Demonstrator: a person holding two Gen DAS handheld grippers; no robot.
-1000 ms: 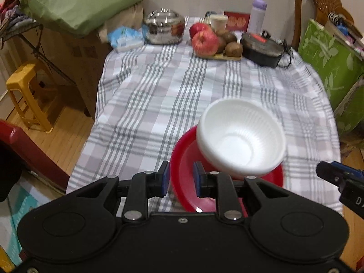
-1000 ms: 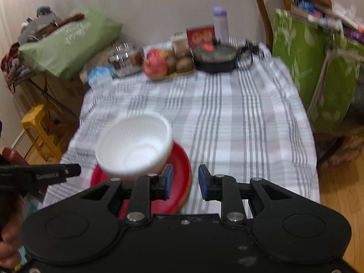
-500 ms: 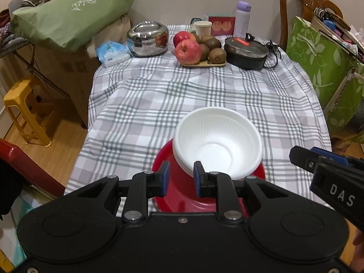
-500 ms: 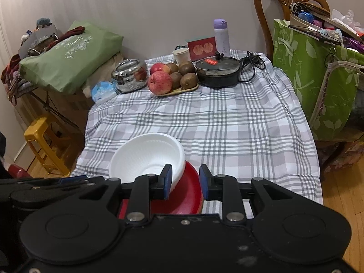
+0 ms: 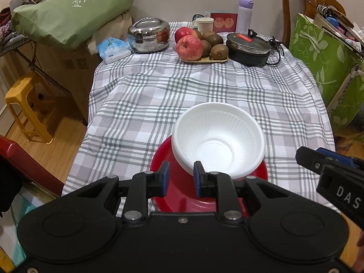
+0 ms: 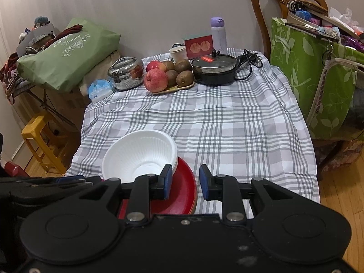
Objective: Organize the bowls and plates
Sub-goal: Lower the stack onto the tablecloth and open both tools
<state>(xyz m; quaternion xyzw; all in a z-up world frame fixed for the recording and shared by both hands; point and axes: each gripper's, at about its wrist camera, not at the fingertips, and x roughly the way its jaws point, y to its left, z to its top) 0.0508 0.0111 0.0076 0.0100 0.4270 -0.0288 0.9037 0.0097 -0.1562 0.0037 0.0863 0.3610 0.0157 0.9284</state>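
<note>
A white ribbed bowl (image 5: 218,141), seemingly a nested stack, sits on a red plate (image 5: 168,163) near the front edge of the checked table; both also show in the right wrist view, bowl (image 6: 138,154) and plate (image 6: 184,182). My left gripper (image 5: 179,178) is open and empty, just in front of the plate's near rim. My right gripper (image 6: 185,180) is open and empty, at the plate's right rim; its body shows in the left wrist view (image 5: 329,173).
At the table's far end stand a steel pot (image 5: 149,34), a fruit tray with apples and kiwis (image 5: 200,45), a black electric pan (image 5: 249,46), a cup and a purple bottle. A green bag (image 6: 318,79) and chair are right; a yellow stool (image 5: 25,104) left.
Both grippers have pulled back and up from the stack, so more of the table shows. The bowl, tilted a second ago, now sits level on the plate.
</note>
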